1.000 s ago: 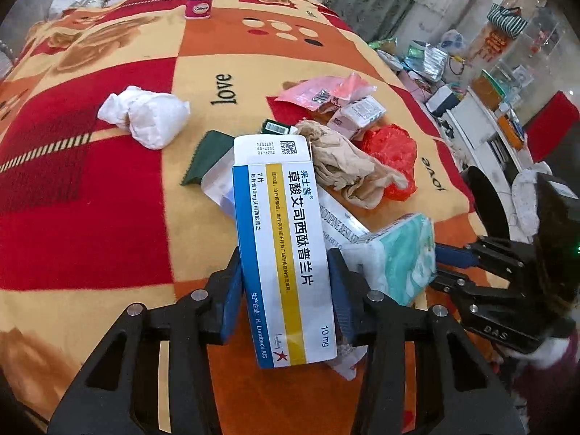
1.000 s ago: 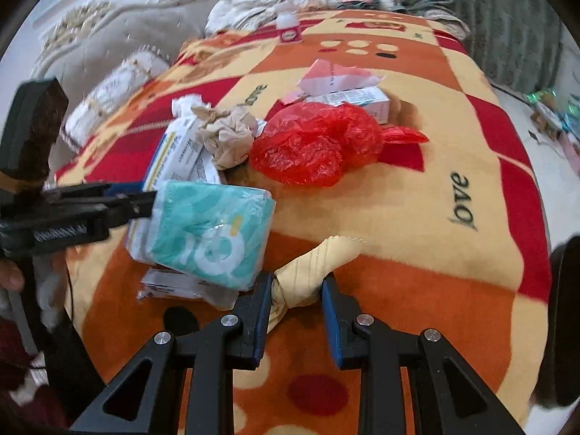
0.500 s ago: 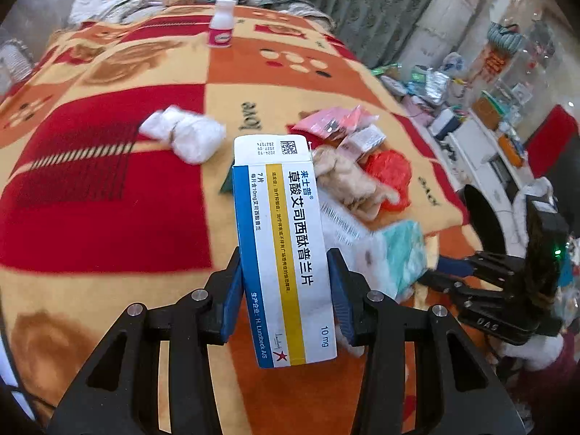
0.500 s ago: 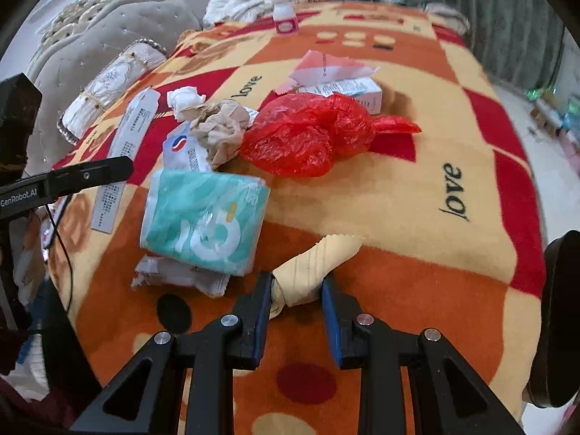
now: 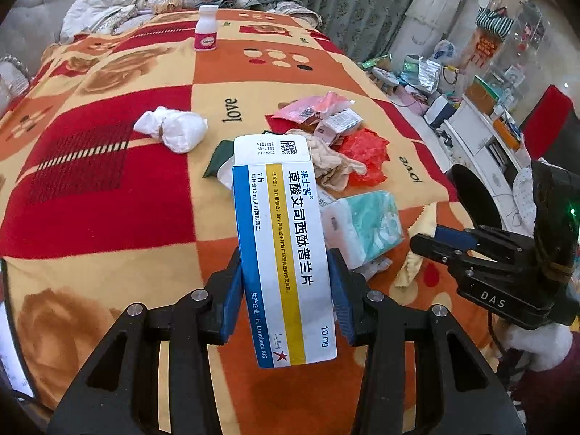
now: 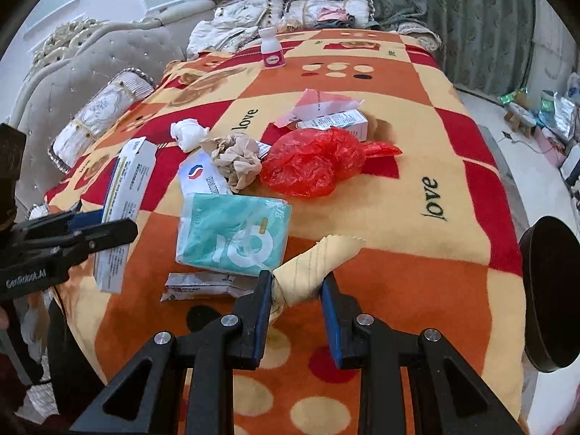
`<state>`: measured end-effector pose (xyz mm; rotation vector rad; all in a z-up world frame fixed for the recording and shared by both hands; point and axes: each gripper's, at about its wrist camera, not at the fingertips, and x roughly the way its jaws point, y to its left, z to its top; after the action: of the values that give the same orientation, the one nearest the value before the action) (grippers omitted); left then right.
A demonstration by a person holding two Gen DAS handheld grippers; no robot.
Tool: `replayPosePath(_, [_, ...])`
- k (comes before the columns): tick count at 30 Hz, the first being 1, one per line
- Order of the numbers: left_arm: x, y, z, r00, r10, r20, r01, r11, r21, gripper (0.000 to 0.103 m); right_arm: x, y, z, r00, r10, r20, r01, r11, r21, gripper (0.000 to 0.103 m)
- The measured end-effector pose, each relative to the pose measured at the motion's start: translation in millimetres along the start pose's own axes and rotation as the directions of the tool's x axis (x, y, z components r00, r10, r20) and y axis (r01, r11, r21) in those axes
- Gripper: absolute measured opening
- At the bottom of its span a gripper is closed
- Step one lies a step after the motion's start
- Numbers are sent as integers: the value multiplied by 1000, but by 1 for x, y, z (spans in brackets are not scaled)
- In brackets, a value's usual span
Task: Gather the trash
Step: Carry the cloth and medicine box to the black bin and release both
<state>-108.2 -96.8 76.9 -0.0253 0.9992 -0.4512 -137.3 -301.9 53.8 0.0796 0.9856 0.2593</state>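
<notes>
Item: trash collection on a bed covered by an orange, red and yellow patchwork blanket (image 5: 108, 188), gathering step in hand. Left gripper (image 5: 286, 290): clenched on a long white cardboard medicine box with blue and yellow stripes (image 5: 282, 239), held upright clear of the blanket. Right gripper (image 6: 295, 301): clenched on a twisted pale yellow cloth scrap (image 6: 315, 268), its free end lying on the blanket. Remaining loose, clustered mid-blanket: a teal and white soft tissue pack (image 6: 232, 233), a crumpled red plastic bag (image 6: 319, 163), a wad of beige crumpled paper (image 6: 235, 159), a crumpled white tissue ball (image 5: 174, 130), a small white carton (image 6: 337, 121) beside a pink torn wrapper (image 6: 319, 103), a flat silver sachet (image 6: 203, 286). A white pill bottle with pink label (image 5: 206, 29) stands well apart at the far end; whether it counts as trash cannot be told. No bin or bag for disposal is in view. Judgement: both grippers are loaded, so the next move calls for carrying box and scrap to a receptacle and releasing them before returning for the cluster.
</notes>
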Motion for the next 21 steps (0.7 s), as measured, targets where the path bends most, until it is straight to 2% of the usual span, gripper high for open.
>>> replayPosePath(4, [-2,-16,5,1000,1,9,-1,1000,23,42,-1,-2,1,1000,-10,11,10,1000,-7,26])
replayPosePath(10, [2,-50,18,1000,-28,14,28,998,53,42,-10,-27,-2,999,-25,26,25,999,32,26])
replayPosePath(21, [28,-147,49,991,-135,-13,135,980,147,42,-50,-113,-12,989,-125,75,116,987,109,26])
